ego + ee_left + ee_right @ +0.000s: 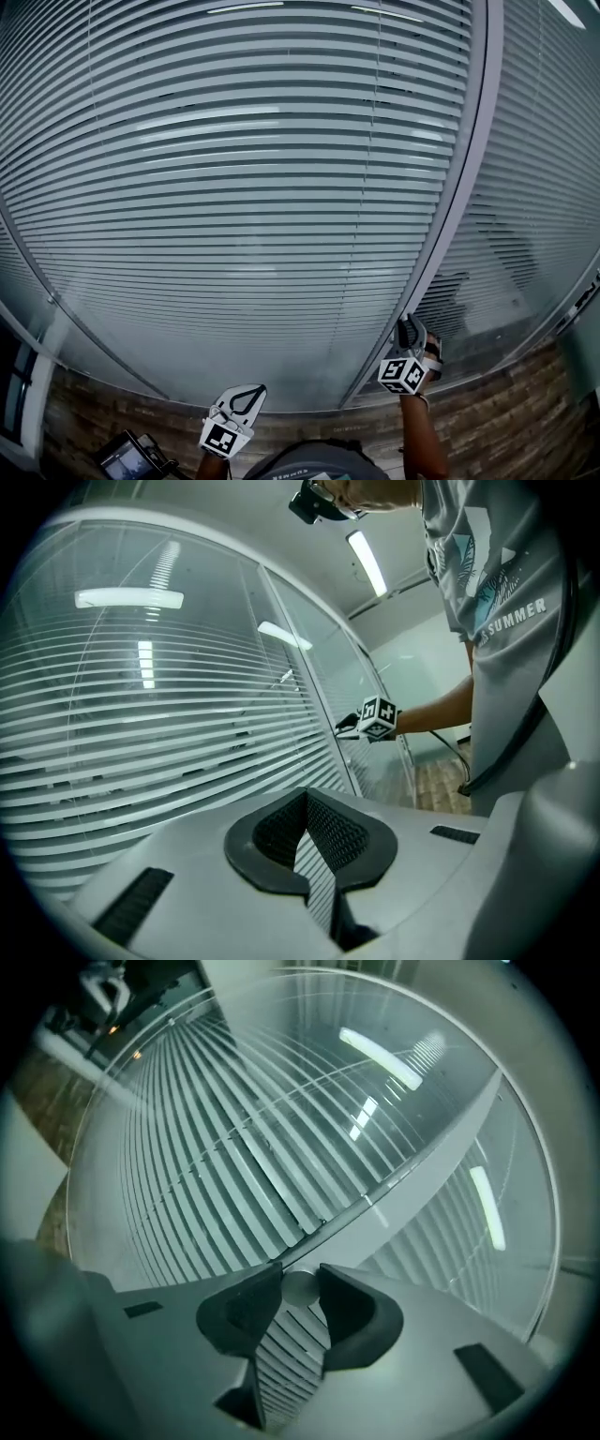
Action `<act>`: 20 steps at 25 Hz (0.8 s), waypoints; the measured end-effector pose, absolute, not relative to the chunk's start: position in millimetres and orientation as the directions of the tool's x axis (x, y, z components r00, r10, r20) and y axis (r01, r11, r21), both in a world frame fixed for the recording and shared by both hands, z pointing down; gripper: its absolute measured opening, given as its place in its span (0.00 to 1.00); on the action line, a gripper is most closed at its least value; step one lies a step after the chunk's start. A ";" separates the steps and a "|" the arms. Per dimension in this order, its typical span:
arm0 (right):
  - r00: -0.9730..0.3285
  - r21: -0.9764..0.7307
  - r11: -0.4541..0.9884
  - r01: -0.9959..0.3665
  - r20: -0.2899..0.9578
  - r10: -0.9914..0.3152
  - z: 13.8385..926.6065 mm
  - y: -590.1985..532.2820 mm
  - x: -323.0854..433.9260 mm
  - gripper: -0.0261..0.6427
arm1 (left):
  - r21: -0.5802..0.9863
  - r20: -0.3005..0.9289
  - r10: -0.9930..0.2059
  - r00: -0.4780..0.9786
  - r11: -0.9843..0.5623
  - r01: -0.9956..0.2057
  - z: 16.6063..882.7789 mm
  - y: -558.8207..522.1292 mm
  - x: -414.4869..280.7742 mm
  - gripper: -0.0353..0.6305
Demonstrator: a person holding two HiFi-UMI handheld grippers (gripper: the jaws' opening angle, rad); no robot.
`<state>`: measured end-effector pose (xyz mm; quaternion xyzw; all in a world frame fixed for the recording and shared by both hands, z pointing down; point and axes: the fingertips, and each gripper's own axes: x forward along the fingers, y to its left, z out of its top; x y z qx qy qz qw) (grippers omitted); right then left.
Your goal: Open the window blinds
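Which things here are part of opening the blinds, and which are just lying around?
For the job:
blinds
round knob
right gripper, clamped on that knob

Just around:
left gripper, shut and empty
dark device with a screen

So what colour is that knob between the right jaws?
The knob is silver; right gripper view.

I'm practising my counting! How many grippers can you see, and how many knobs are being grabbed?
Grippers: 2 (left gripper, right gripper)
Knobs: 1 (knob, pinched by the right gripper)
Total: 3
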<state>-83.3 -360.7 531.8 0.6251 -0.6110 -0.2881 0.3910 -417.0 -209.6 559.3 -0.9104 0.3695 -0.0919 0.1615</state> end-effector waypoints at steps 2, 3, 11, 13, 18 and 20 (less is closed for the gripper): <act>0.012 0.672 0.085 -0.736 0.138 -0.990 532.3 -356.9 -84.1 0.19 | -0.367 0.049 -0.696 0.716 -0.679 -0.635 564.1 -207.3 -417.1 0.05; -0.032 0.528 0.096 -0.844 0.129 -0.991 530.5 -354.1 -82.8 0.20 | -0.373 0.052 -0.694 0.718 -0.681 -0.630 566.4 -205.6 -417.8 0.05; -0.010 0.418 0.050 -0.907 0.098 -0.995 517.2 -358.7 -77.5 0.22 | -0.363 0.057 -0.696 0.716 -0.683 -0.634 563.3 -212.7 -416.1 0.05; 0.041 0.591 0.010 -0.806 0.073 -0.996 518.6 -357.6 -82.4 0.21 | -0.362 0.059 -0.697 0.714 -0.682 -0.636 563.5 -211.0 -419.2 0.05; 0.105 0.910 -0.034 -0.412 0.010 -0.994 527.3 -363.8 -87.4 0.20 | -0.357 0.059 -0.699 0.712 -0.681 -0.639 561.6 -216.8 -416.1 0.05; 0.070 0.847 -0.012 -0.531 0.030 -0.997 527.8 -362.1 -85.9 0.20 | -0.360 0.055 -0.699 0.713 -0.680 -0.639 564.9 -216.0 -416.8 0.05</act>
